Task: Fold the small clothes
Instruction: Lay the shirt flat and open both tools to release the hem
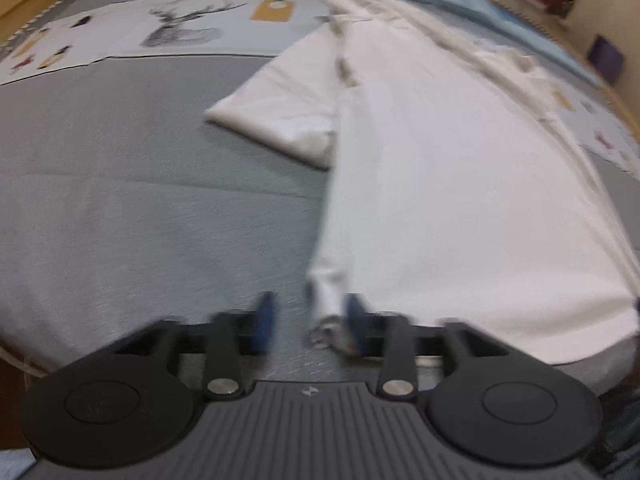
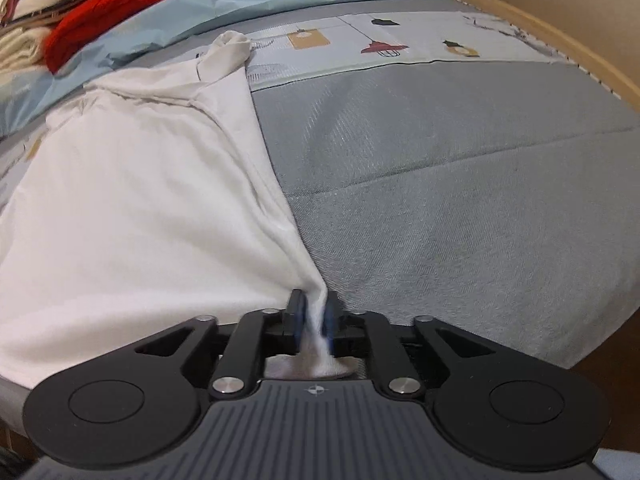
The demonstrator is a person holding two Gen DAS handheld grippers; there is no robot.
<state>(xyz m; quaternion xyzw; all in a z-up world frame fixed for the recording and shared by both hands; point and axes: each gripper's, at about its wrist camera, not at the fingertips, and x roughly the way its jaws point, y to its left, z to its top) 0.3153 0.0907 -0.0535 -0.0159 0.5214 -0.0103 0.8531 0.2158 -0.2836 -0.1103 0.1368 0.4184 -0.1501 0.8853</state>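
Note:
A white shirt [image 1: 440, 180] lies spread on the grey bed cover [image 1: 140, 208], one sleeve [image 1: 280, 120] sticking out to the left. My left gripper [image 1: 310, 320] is at the shirt's near left corner. Its blue pads [image 1: 264, 320] stand wide apart, and the corner lies loose against the right one. In the right wrist view the same shirt [image 2: 140, 200] fills the left half. My right gripper [image 2: 314, 316] is at its near right corner, jaws a little apart, with a bunch of white cloth running between the pads [image 2: 298, 314].
A light blue sheet [image 2: 160, 20] lies crumpled behind the shirt. A pile of clothes with a red garment [image 2: 120, 8] sits at the far edge. The printed band [image 1: 160, 32] and a wooden bed frame [image 2: 560, 32] border the cover [image 2: 460, 200].

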